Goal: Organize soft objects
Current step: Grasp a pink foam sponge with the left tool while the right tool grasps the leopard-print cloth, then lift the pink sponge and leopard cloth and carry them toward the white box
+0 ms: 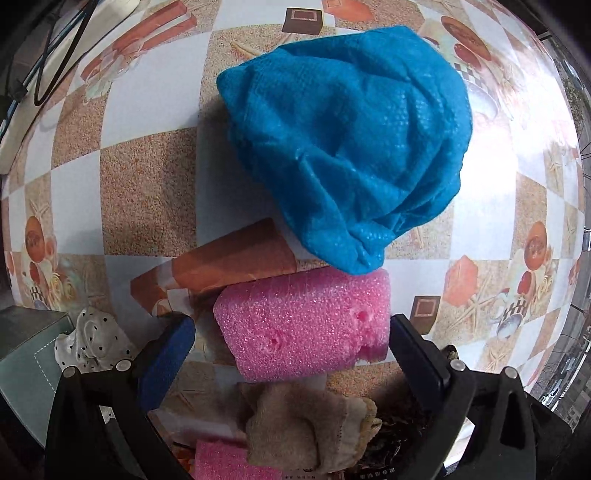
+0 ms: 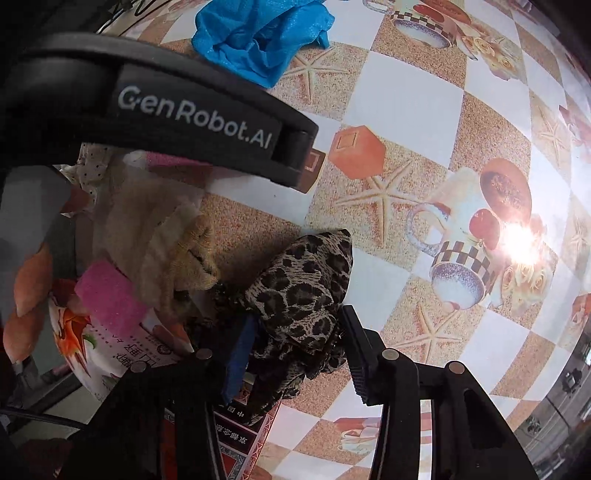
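Note:
In the left wrist view my left gripper point(image 1: 291, 332) is open around a pink foam block point(image 1: 306, 325) on the table; neither finger clearly presses it. A crumpled blue cloth point(image 1: 351, 144) lies just beyond the block. A beige knitted cloth point(image 1: 306, 424) and a second pink foam piece point(image 1: 229, 461) lie below the jaws. In the right wrist view my right gripper point(image 2: 299, 347) has its jaws around a leopard-print cloth point(image 2: 303, 291), which fills the gap between the fingers. The blue cloth point(image 2: 258, 33) and beige cloth point(image 2: 166, 240) also show there.
A white polka-dot cloth point(image 1: 92, 339) and a grey box point(image 1: 26, 354) sit at the left. The left gripper's black body point(image 2: 166, 110) crosses the right wrist view. Printed packets point(image 2: 122, 350) lie under the cloths. The patterned tablecloth point(image 2: 406, 110) extends right.

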Demonstrator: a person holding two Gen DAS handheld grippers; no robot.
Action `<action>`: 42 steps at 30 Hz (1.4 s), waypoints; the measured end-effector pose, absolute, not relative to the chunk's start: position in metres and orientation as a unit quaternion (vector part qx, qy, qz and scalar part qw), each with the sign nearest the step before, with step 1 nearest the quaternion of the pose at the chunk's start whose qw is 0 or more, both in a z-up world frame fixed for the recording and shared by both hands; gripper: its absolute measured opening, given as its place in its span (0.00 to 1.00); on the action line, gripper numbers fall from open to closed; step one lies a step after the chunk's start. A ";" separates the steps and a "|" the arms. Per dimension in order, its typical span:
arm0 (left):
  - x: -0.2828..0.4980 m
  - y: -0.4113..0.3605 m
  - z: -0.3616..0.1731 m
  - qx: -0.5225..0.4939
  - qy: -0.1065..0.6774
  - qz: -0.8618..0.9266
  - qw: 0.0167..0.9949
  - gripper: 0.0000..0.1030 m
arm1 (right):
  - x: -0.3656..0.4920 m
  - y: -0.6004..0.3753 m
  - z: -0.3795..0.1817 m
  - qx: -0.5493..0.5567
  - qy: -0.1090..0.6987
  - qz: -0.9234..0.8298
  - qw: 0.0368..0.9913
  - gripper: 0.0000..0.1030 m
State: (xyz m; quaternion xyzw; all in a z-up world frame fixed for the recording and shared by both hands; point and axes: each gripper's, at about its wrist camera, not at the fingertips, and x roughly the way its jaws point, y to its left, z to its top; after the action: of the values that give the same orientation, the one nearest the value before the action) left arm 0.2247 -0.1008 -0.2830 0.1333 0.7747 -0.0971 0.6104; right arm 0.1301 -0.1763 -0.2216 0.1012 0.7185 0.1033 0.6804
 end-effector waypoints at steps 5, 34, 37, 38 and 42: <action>0.225 -0.106 -0.276 0.137 0.759 -0.110 0.627 0.87 | 0.120 -0.195 -0.213 0.138 0.706 0.076 0.690 0.36; 0.133 -0.168 -0.134 0.249 0.577 -0.288 0.723 0.73 | 0.035 -0.297 -0.165 0.344 0.611 -0.100 0.706 0.31; 0.119 -0.184 -0.124 0.256 0.562 -0.314 0.721 0.73 | 0.020 -0.301 -0.158 0.354 0.602 -0.118 0.706 0.31; 0.114 -0.189 -0.121 0.258 0.558 -0.323 0.720 0.73 | 0.015 -0.302 -0.156 0.357 0.598 -0.124 0.707 0.31; 0.087 -0.209 -0.105 0.274 0.533 -0.362 0.714 0.73 | -0.005 -0.305 -0.145 0.364 0.585 -0.147 0.710 0.31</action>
State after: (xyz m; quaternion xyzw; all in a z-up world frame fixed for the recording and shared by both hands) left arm 0.0866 -0.2088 -0.1053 0.2736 0.5330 -0.3619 0.7142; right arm -0.0050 -0.3047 -0.1447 0.3644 0.5846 -0.1468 0.7099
